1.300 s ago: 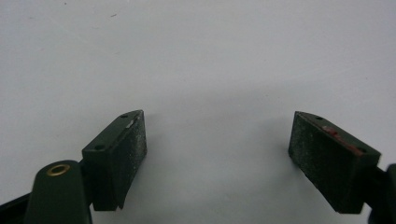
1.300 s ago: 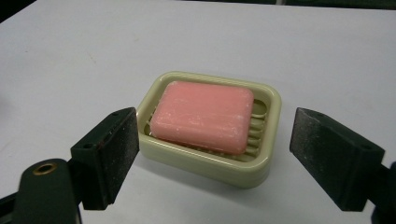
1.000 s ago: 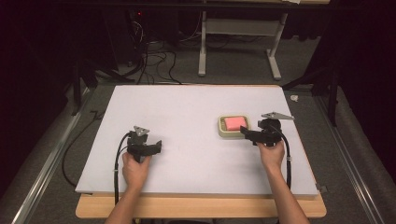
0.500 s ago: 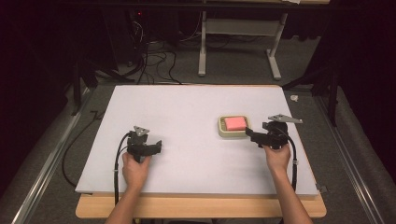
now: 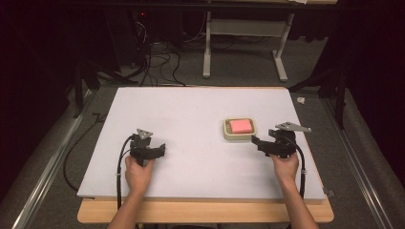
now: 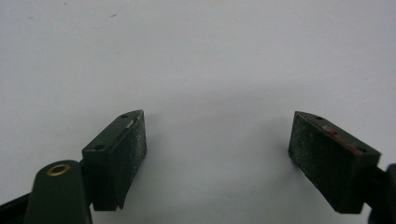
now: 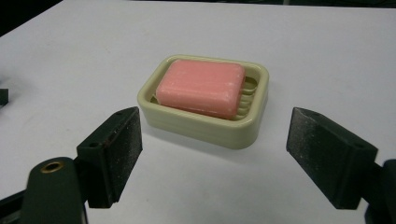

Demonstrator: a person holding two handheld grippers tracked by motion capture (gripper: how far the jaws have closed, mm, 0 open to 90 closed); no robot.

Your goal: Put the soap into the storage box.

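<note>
A cream soap dish [image 5: 240,129] holding a pink soap bar [image 5: 240,125] sits right of centre on the white bench [image 5: 191,114] — bare surface around it, long axis left to right. The right gripper [image 5: 256,141] hovers just beside its near right corner, jaws wide open and empty; the left gripper [image 5: 161,150] — well apart at near left — is likewise spread, holding nothing.

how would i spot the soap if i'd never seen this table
Start at the white table and look to its right half, just ahead of the right gripper, whose jaws stand open. There sits a cream soap dish with ribs inside, and the soap lies in it: a pink rounded bar, the only coloured thing on the white top.
</note>
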